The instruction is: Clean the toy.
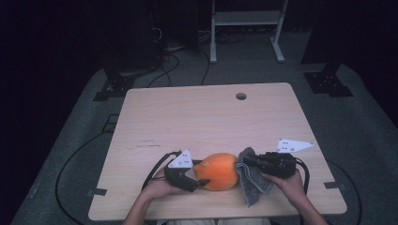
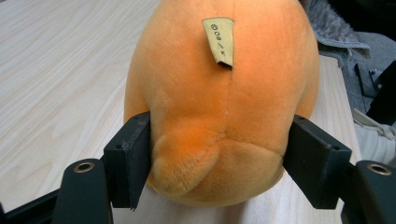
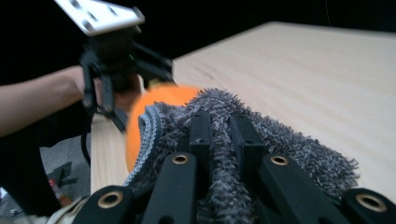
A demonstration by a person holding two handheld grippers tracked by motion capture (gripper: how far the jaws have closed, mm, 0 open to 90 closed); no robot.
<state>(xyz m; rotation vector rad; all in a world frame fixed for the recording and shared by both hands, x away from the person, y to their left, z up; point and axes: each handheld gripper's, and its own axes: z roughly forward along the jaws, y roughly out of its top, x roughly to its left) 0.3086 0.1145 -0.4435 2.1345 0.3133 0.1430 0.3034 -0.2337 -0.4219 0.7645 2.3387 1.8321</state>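
An orange plush toy (image 1: pixel 217 171) lies on the wooden counter (image 1: pixel 206 117) near its front edge, at about 6 o'clock from the counter's middle in the high view. The left hand-held gripper (image 1: pixel 196 177) sits at the toy's 9 o'clock side. In the left gripper view its two black jaws stand on either side of the toy's rounded end (image 2: pixel 219 116), the left pad against the plush and the right pad at its flank; the jaws are partly open, about the toy's width apart, and whether they actually squeeze it I cannot tell. A small tan label (image 2: pixel 218 43) is sewn along the toy's seam, at 12 o'clock from the jaws.

The right hand-held gripper (image 1: pixel 251 161) is at the toy's 3 o'clock side, its jaws closed tight on a grey shaggy cloth (image 1: pixel 253 180) (a towel-like rag with a stitched hem). In the right gripper view the cloth (image 3: pixel 224 140) bunches up between and around the two narrow jaws, and the toy (image 3: pixel 159 100) shows behind it at 11 o'clock, with the left hand-held gripper (image 3: pixel 123 70) beyond. In the high view the cloth hangs from the jaws and touches the toy's right side.
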